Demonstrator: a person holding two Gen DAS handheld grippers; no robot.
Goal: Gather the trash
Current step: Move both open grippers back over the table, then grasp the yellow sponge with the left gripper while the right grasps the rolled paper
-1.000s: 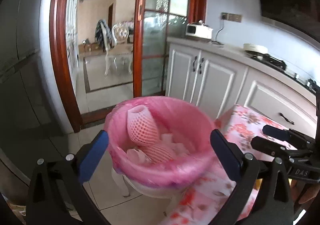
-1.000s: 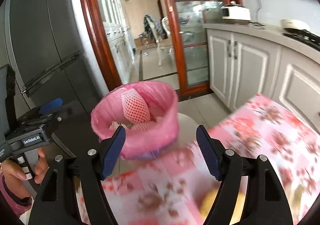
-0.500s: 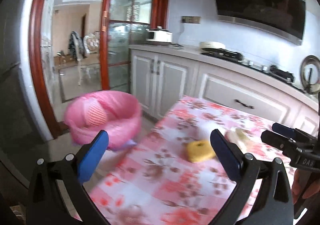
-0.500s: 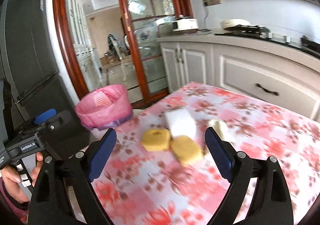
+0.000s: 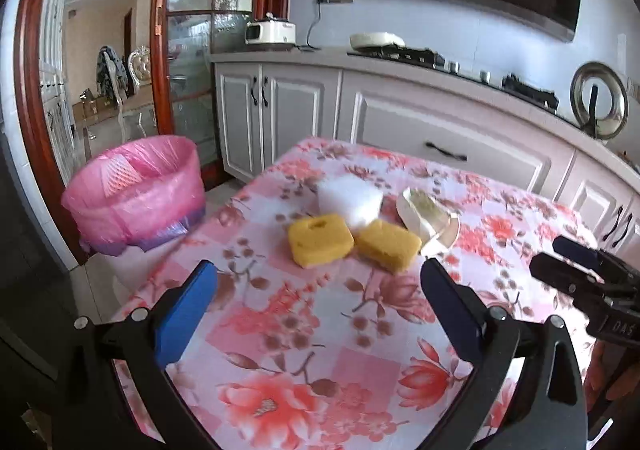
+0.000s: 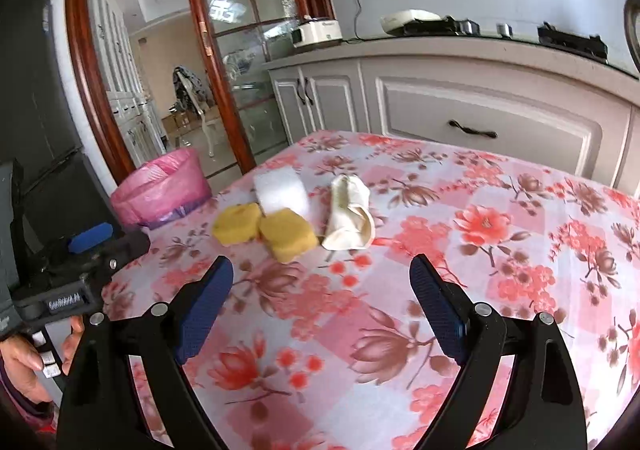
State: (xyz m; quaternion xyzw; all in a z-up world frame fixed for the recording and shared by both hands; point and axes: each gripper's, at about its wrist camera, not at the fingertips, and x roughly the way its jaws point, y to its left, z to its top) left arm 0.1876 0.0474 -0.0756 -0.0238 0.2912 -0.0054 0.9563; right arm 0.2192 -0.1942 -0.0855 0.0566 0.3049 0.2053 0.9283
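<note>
left wrist view: left gripper (image 5: 318, 284) spread wide, empty, aimed at yellow sponges (image 5: 321, 238) clustered on floral table (image 5: 304, 362); right gripper (image 6: 321, 282) likewise wide, nothing between; pink bin (image 5: 136, 189) sits just off the table edge for short drops.

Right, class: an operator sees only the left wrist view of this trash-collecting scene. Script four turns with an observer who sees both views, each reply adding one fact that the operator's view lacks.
Operator: Is the right claw ready to pick something up?
Observer: Yes. The right claw is open over the tablecloth. Its jaws have just been opening, and nothing is between them.
Operator: And what is behind my own camera?
Observer: A hand wrapped around the handle of the left claw.
</note>
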